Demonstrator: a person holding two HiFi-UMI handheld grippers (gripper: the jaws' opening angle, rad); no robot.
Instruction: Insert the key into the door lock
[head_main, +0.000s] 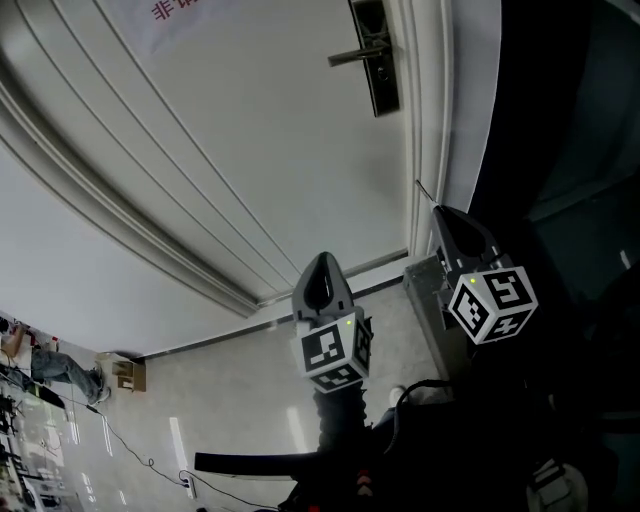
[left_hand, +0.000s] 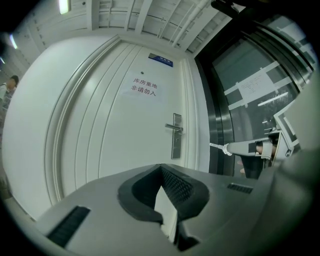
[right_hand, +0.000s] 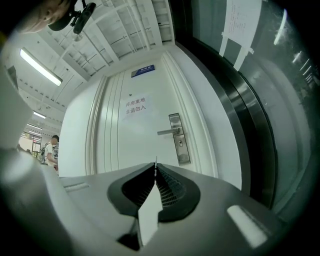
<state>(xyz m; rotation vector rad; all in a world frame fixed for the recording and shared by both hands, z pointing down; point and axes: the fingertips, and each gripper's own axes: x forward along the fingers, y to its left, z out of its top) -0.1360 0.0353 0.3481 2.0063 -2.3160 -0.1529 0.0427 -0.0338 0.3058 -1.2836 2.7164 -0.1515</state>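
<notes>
The white door (head_main: 230, 150) carries a dark lock plate (head_main: 380, 60) with a lever handle (head_main: 350, 57) at the top of the head view. My right gripper (head_main: 437, 210) is shut on a thin metal key (head_main: 424, 192) that sticks out of its tip, well below the lock. In the right gripper view the key (right_hand: 155, 161) points at the door left of the lock plate (right_hand: 179, 145). My left gripper (head_main: 322, 258) is shut and holds nothing; it hangs lower and to the left. From the left gripper view the lock plate (left_hand: 176, 145) is ahead and the key (left_hand: 216, 146) shows at the right.
A dark glass wall (head_main: 560, 120) runs right of the door frame. A grey box (head_main: 425, 290) stands at the foot of the frame. A paper sign (left_hand: 144, 87) is stuck on the door. Far left, a person (head_main: 40, 365), a cardboard box (head_main: 128, 375) and a floor cable (head_main: 130, 445).
</notes>
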